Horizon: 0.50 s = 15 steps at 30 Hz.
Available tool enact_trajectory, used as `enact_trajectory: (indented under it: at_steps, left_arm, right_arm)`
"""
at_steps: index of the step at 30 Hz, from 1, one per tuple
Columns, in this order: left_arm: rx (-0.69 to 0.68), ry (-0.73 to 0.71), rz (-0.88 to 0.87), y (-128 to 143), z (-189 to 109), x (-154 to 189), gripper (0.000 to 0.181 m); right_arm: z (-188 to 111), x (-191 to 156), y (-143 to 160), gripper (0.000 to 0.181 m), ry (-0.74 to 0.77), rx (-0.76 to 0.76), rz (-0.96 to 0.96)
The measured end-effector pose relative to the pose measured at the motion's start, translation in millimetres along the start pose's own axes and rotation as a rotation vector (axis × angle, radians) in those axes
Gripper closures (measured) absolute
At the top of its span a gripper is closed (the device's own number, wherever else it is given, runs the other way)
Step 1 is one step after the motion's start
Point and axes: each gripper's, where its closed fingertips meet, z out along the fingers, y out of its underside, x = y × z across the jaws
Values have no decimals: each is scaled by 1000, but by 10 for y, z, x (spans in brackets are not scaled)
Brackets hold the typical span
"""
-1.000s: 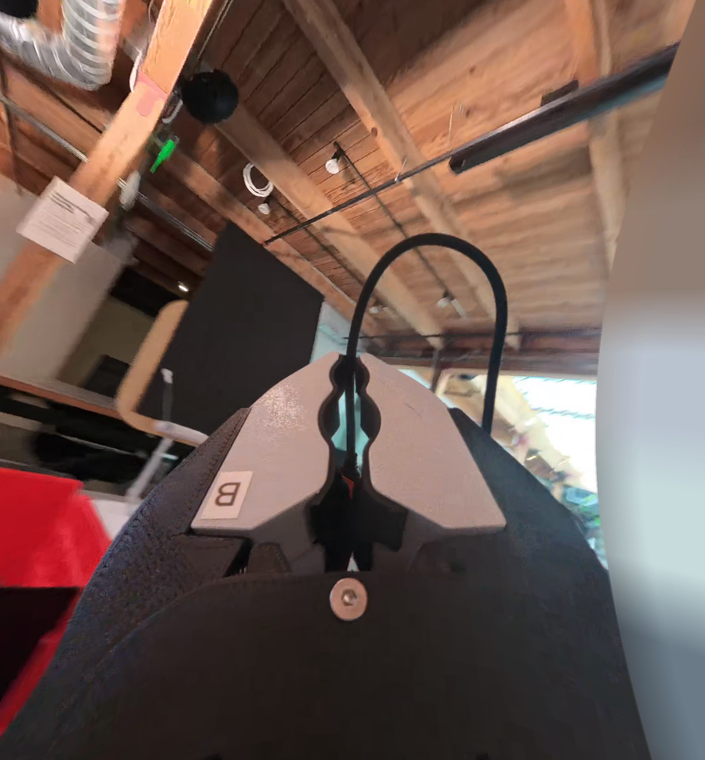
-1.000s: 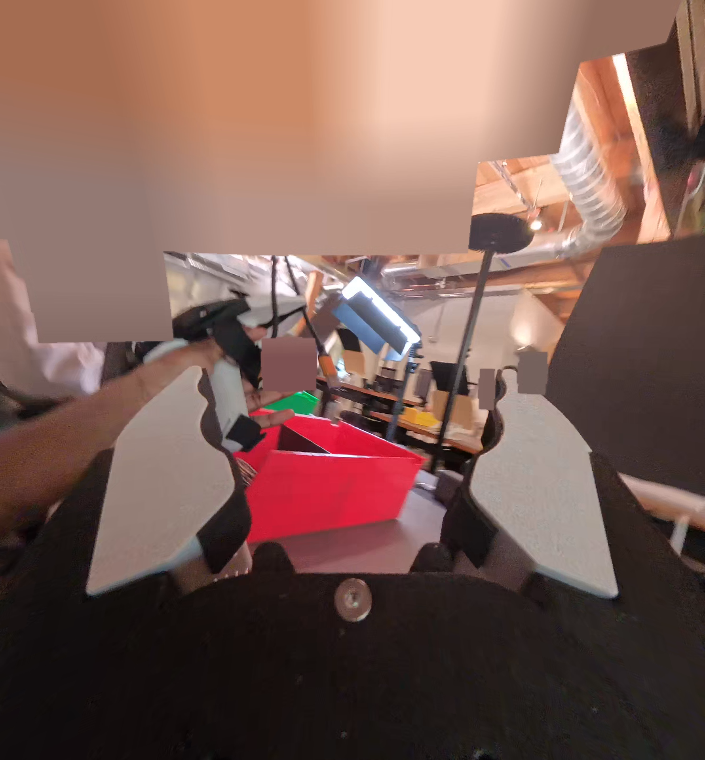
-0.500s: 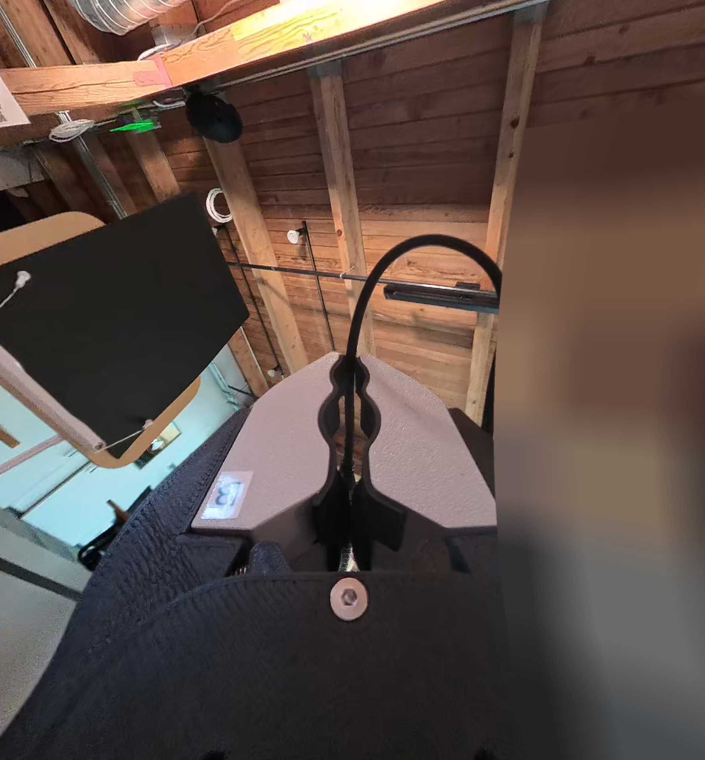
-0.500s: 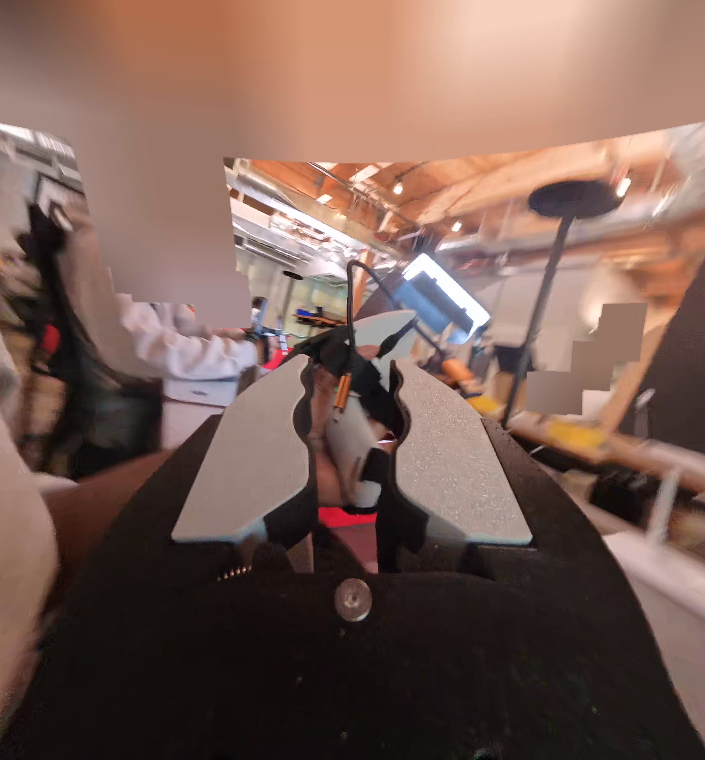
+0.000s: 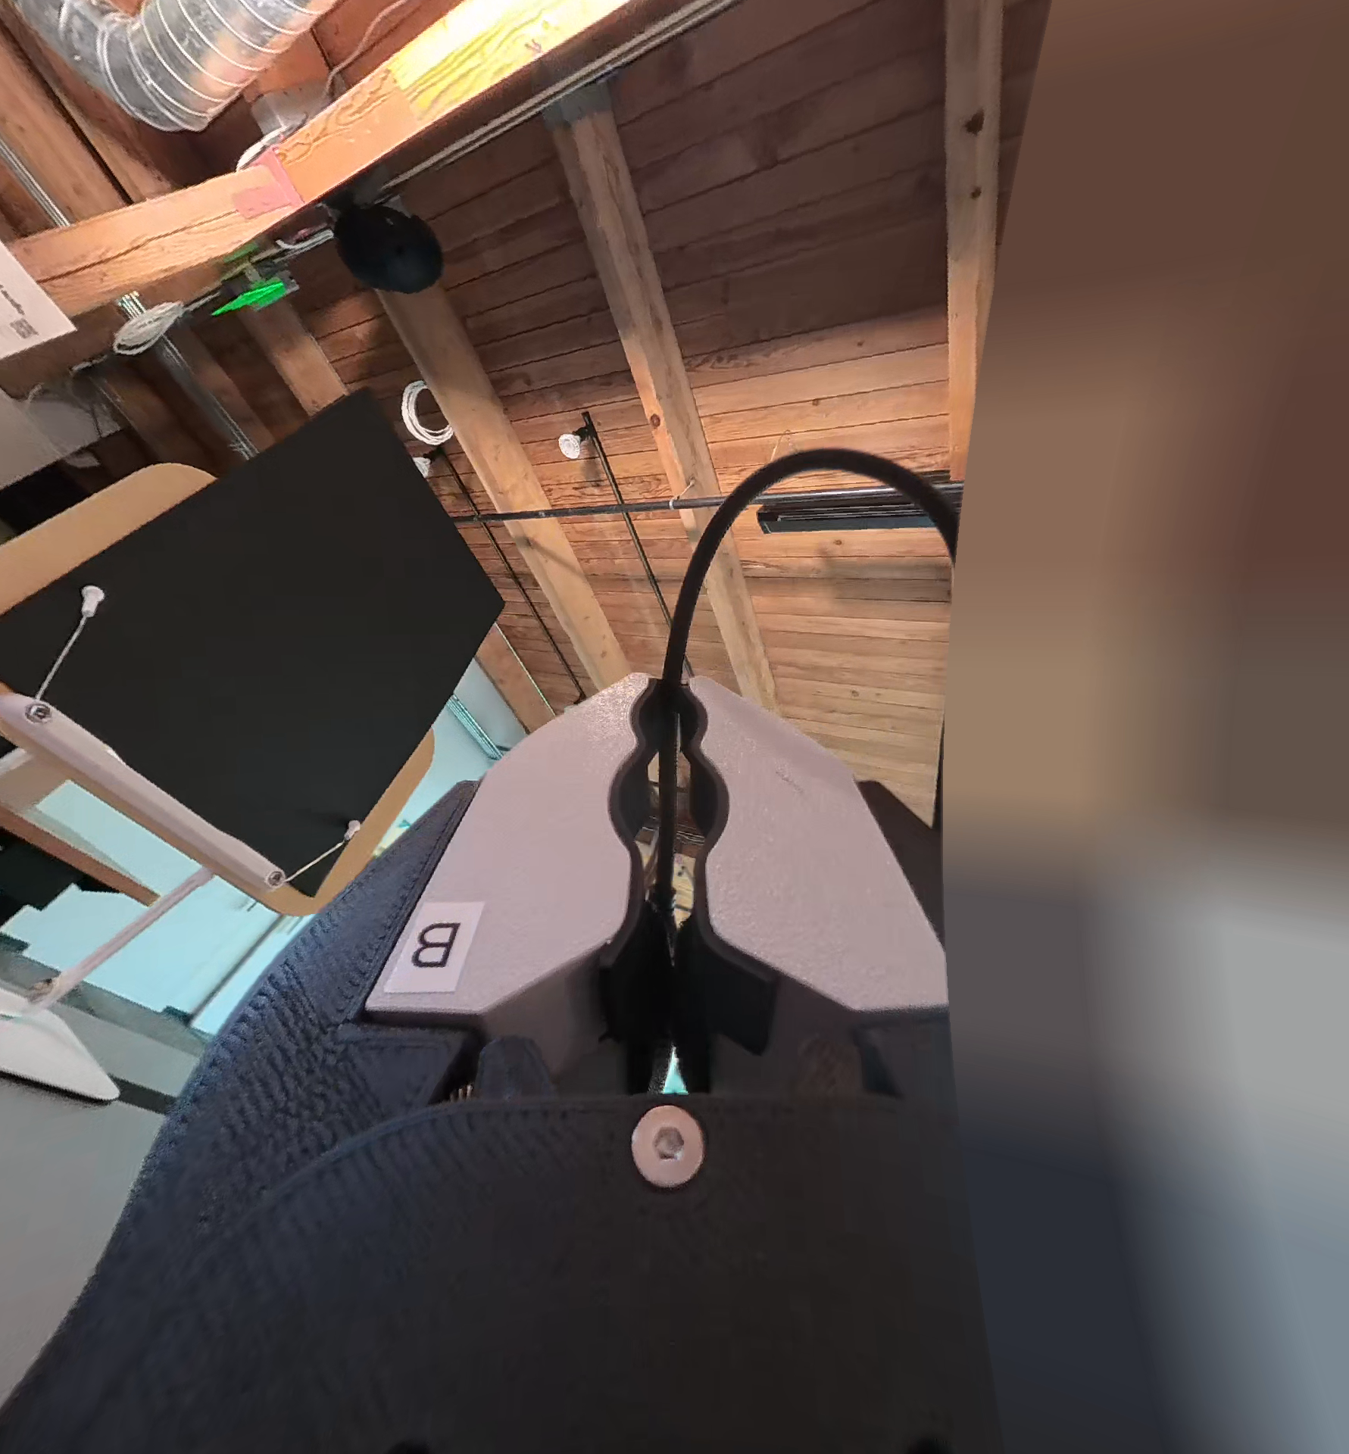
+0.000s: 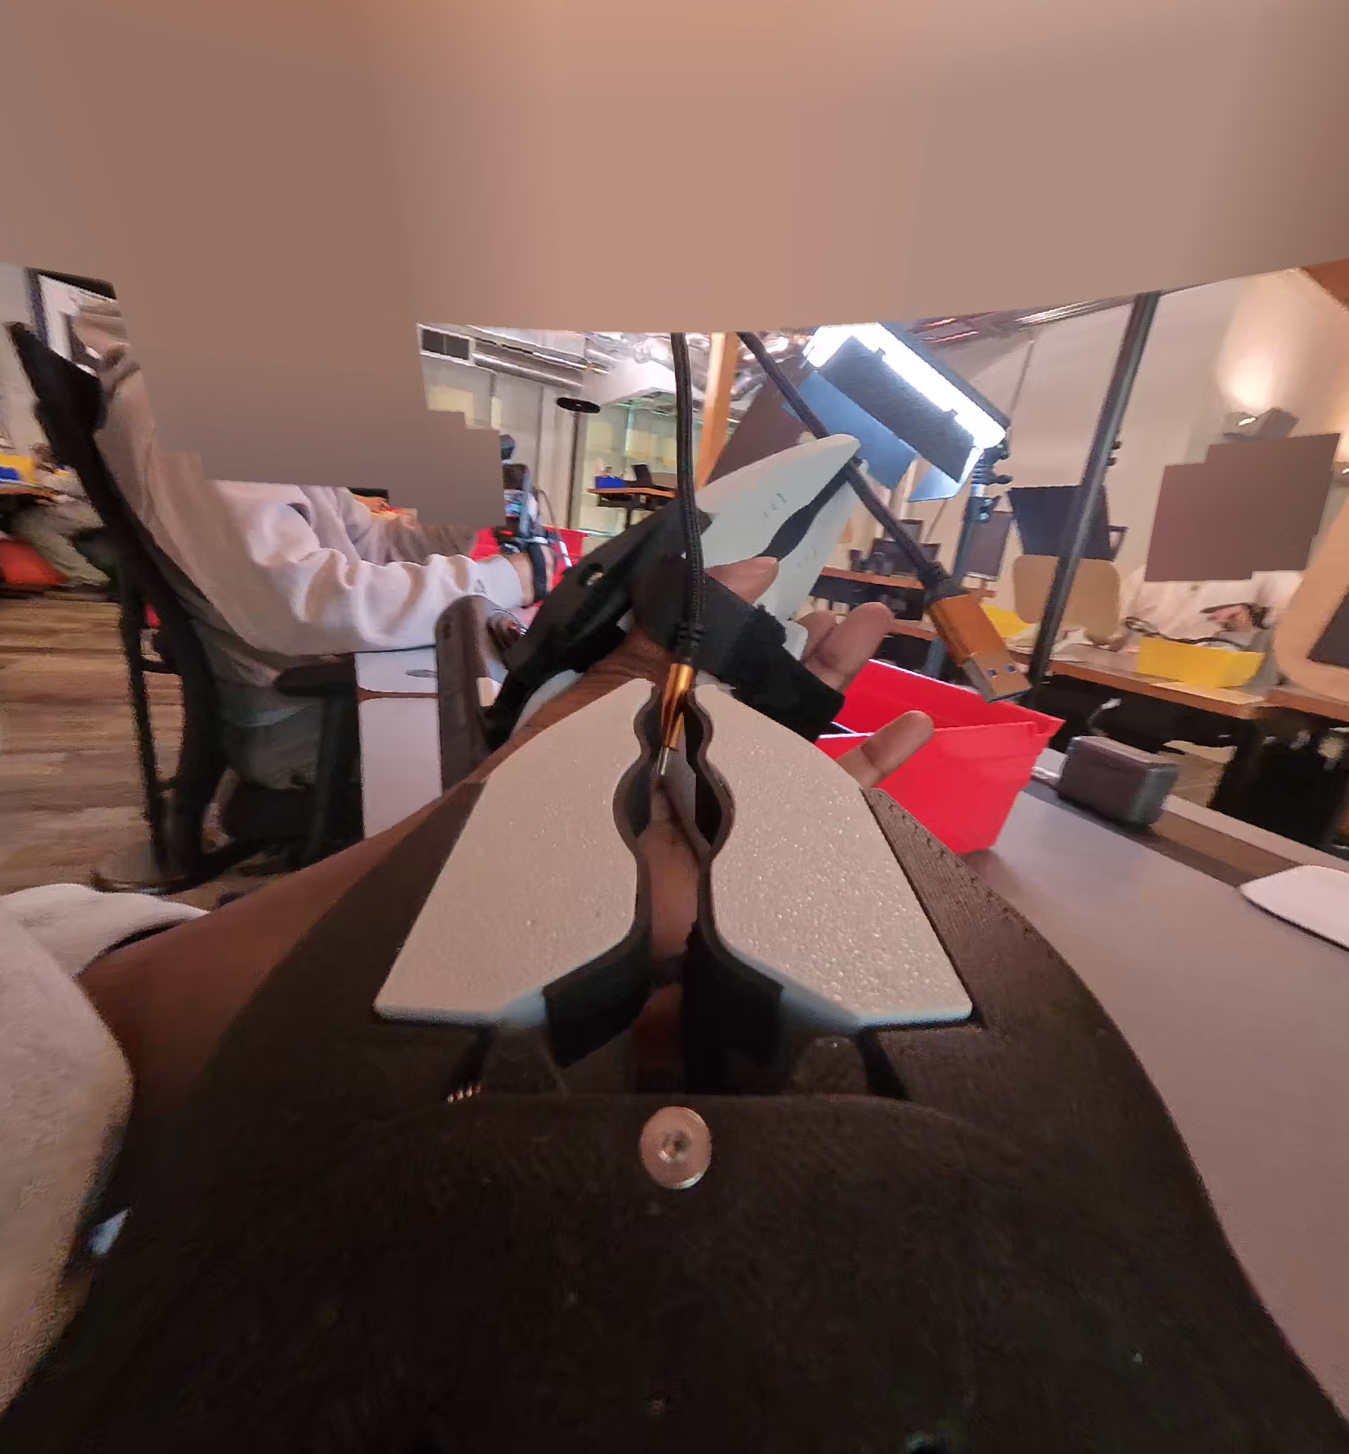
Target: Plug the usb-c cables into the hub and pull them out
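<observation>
We see the left tool (image 5: 671, 708) pinching a black cable (image 5: 742, 503) (looping up past its tips); the right tool (image 6: 675, 708) pinches the gold plug (image 6: 672, 700).

**Around the worktop**

A red bin (image 6: 962, 775) sits on the grey worktop (image 6: 1175, 1015) — a small dark box (image 6: 1117, 779) just beside it. A lit panel lamp (image 6: 903, 409) stands behind. Overhead — wooden joists (image 5: 639, 338), a silver duct (image 5: 159, 63), a black board (image 5: 238, 629).
</observation>
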Motion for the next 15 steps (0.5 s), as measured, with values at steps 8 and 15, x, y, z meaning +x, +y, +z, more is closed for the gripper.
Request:
enact_trajectory:
  at_steps: [8, 15]
  left_arm:
    - [-8, 5, 62, -24, -1, 14, 179]
    - [9, -11, 121, -163, -11, -46, 179]
  right_arm:
    - [18, -43, 31, 157, -55, -8, 87]
    - [-81, 7, -79, 181, -54, 62, 78]
